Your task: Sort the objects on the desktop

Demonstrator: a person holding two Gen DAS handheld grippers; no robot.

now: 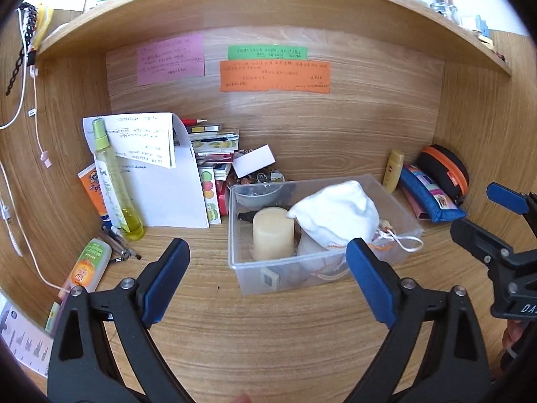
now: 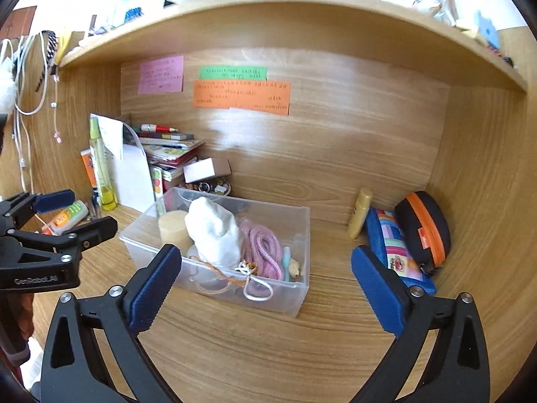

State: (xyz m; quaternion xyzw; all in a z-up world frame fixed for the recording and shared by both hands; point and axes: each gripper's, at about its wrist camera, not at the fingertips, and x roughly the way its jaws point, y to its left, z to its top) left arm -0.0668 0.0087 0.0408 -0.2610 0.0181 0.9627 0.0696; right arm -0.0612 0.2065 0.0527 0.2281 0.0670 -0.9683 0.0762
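Jaws of the left gripper (image 1: 268,268) and the right gripper (image 2: 265,275) were spread wide and held nothing. Both were poised short of the clear bin (image 2: 295,221) on the desk (image 2: 268,352); a white pouch (image 2: 214,231) and a candle (image 1: 272,233) were gathered inside it, apparently sorted.

Three notes, pink (image 1: 170,63), green (image 1: 267,53) and orange (image 1: 274,76), are stuck on the desk's back panel (image 1: 369,117). Cables (image 2: 23,100) are hung on the left wall.
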